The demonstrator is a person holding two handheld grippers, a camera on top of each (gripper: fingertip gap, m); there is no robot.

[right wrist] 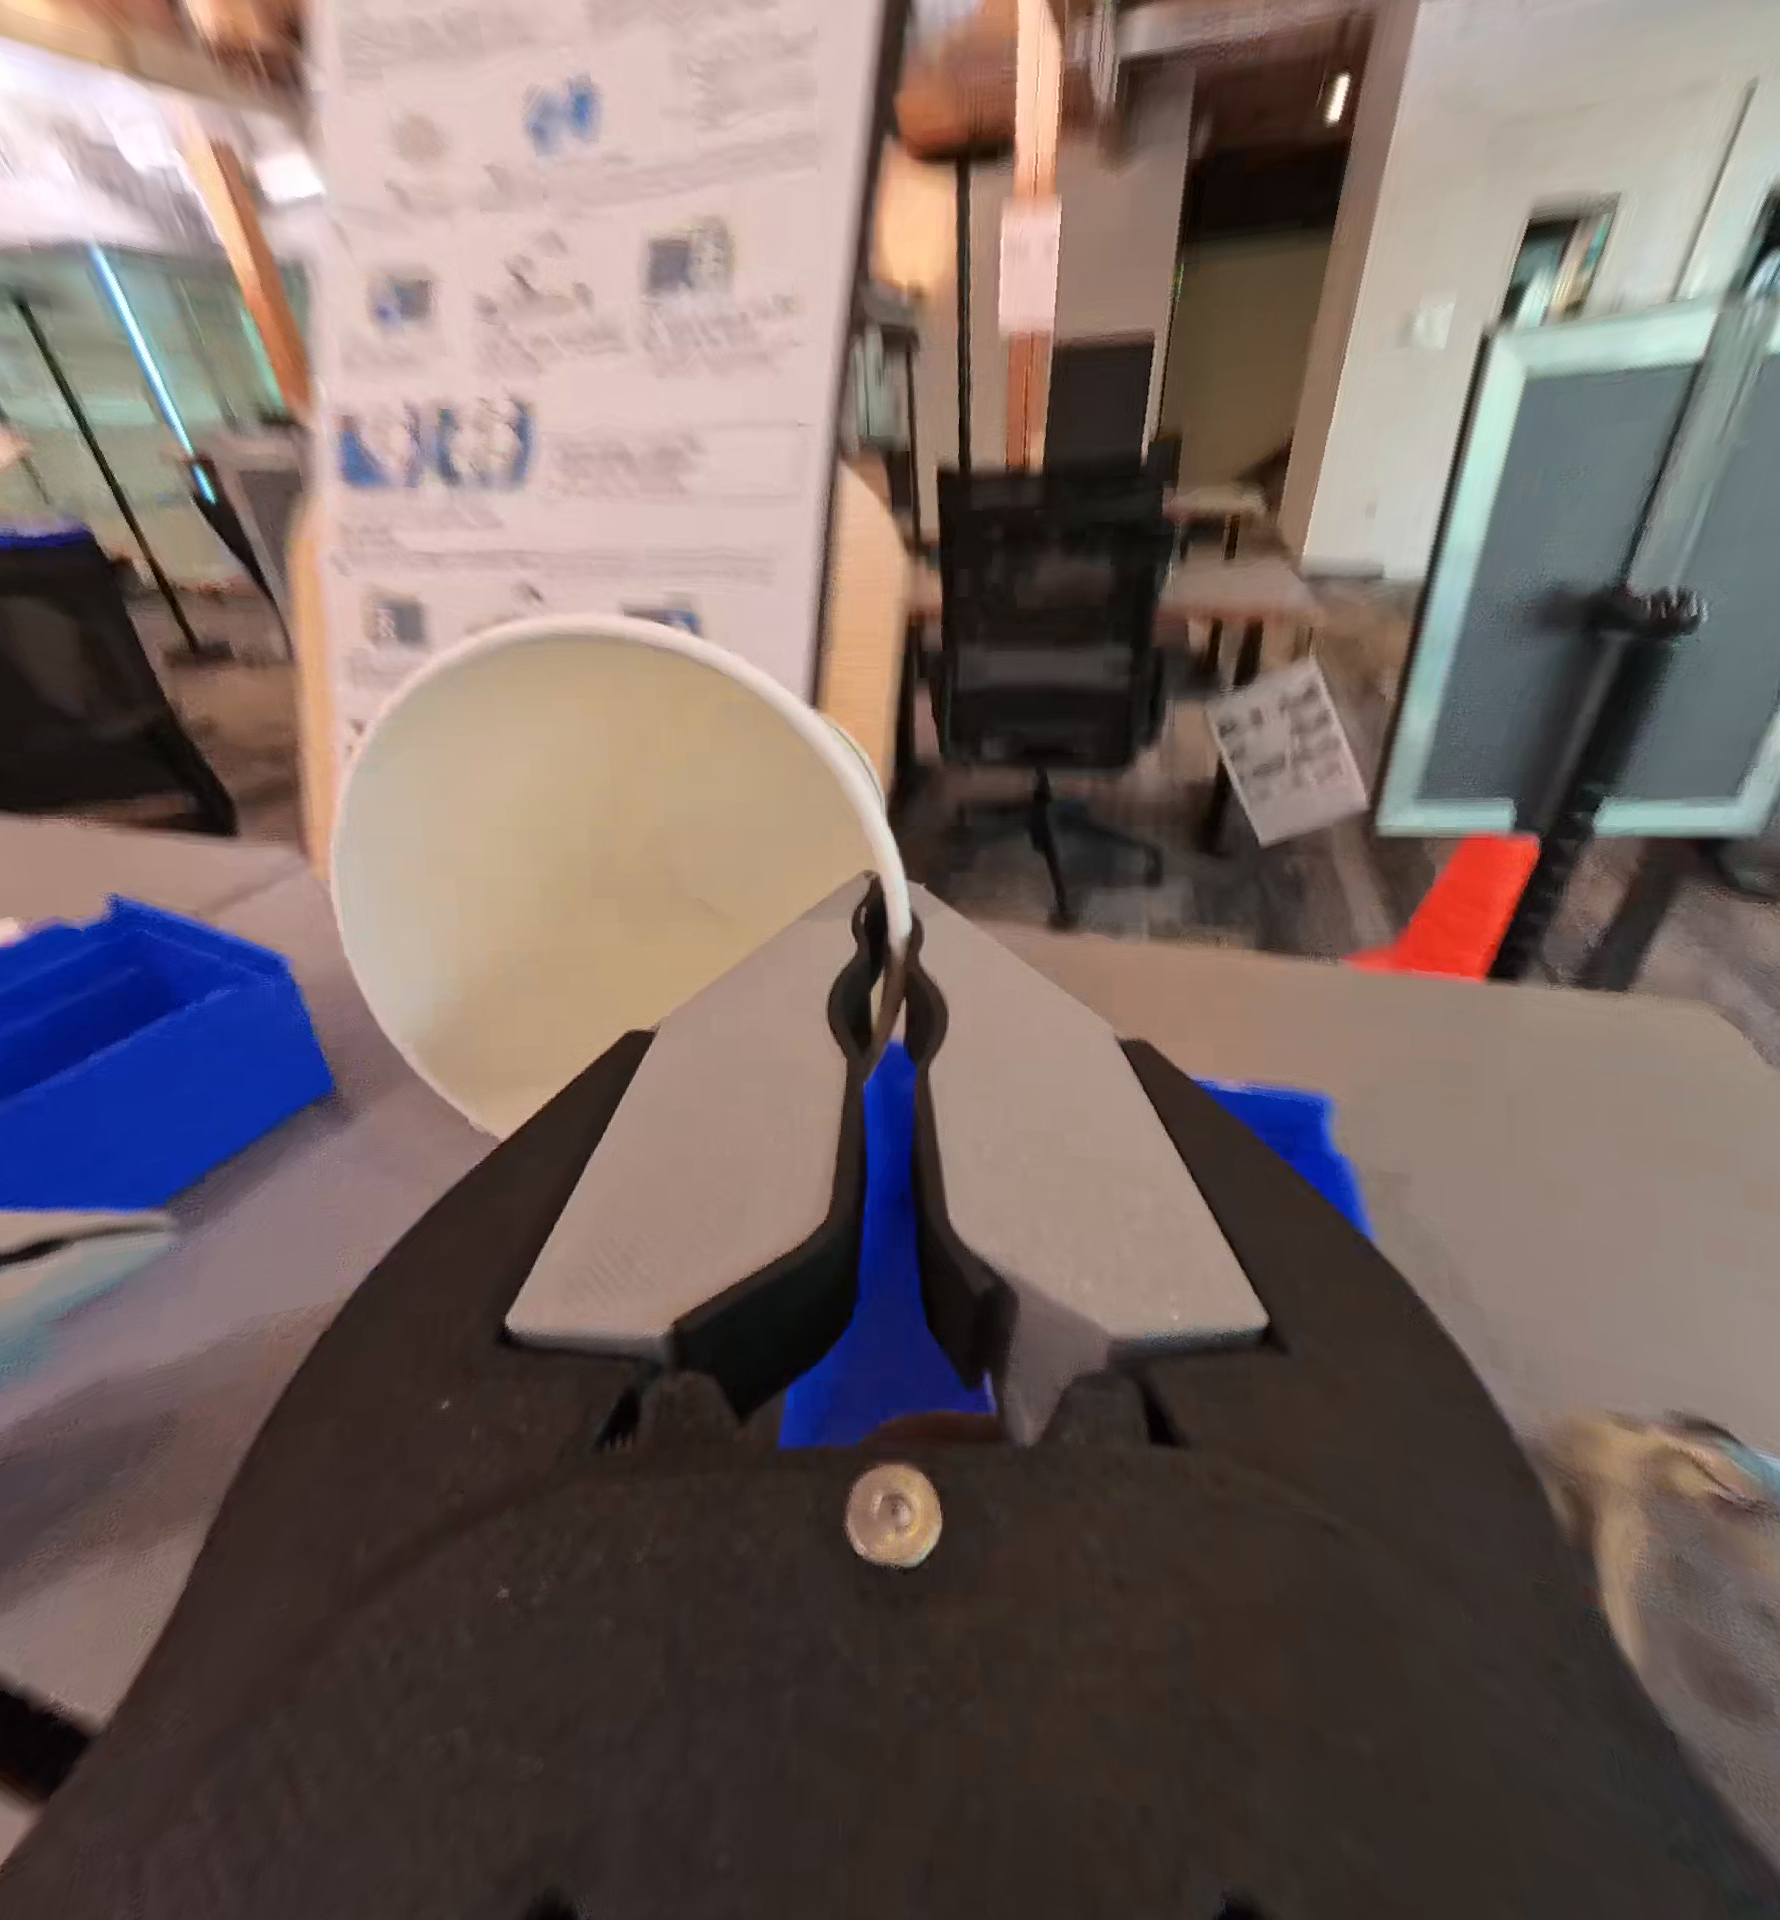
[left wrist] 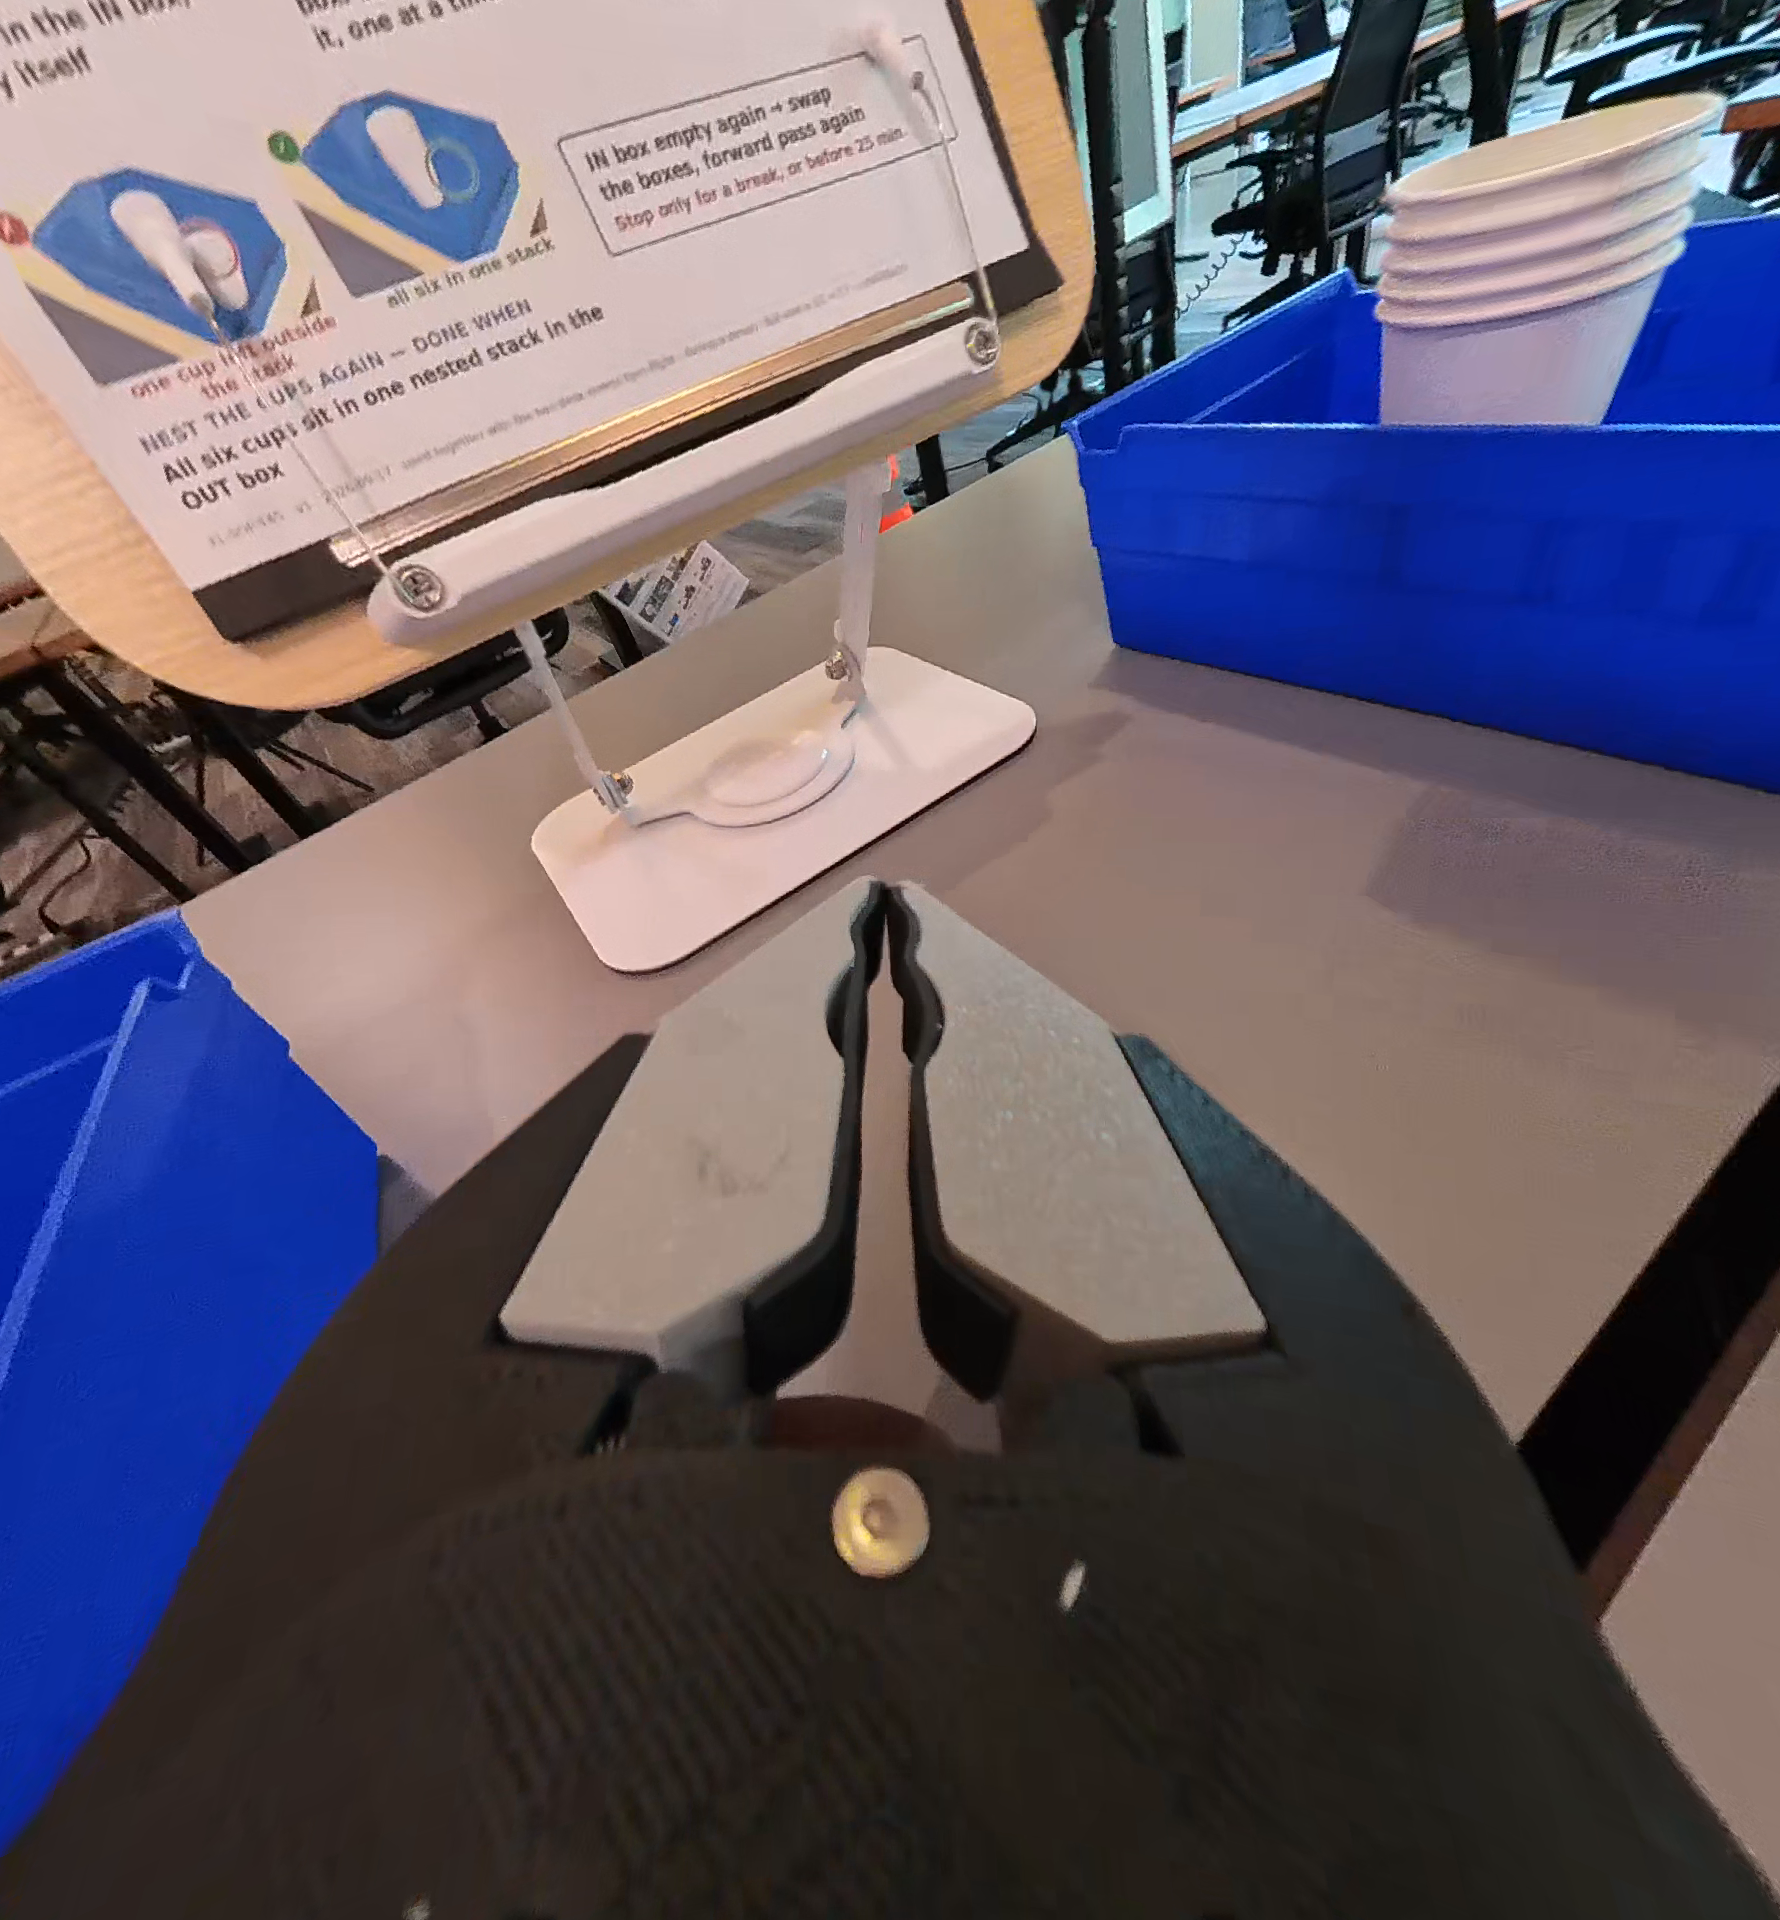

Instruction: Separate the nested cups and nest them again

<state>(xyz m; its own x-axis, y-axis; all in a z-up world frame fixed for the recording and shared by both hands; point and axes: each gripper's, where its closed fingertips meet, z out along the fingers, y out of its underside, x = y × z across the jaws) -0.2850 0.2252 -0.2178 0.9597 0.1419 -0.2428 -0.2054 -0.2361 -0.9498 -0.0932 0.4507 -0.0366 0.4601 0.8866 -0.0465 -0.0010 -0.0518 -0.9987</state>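
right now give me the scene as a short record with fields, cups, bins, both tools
left tool: shut, empty, hovering over the grey table
right tool: shut on the rim of a single white cup, cup's open mouth facing the camera
cup stack: nested white cups, tilted, standing in the far blue bin
near blue bin: at the left tool's left, contents not visible
sheet stand: white, on the table between the bins, holding an instruction sheet
image quality: right wrist view is motion-blurred
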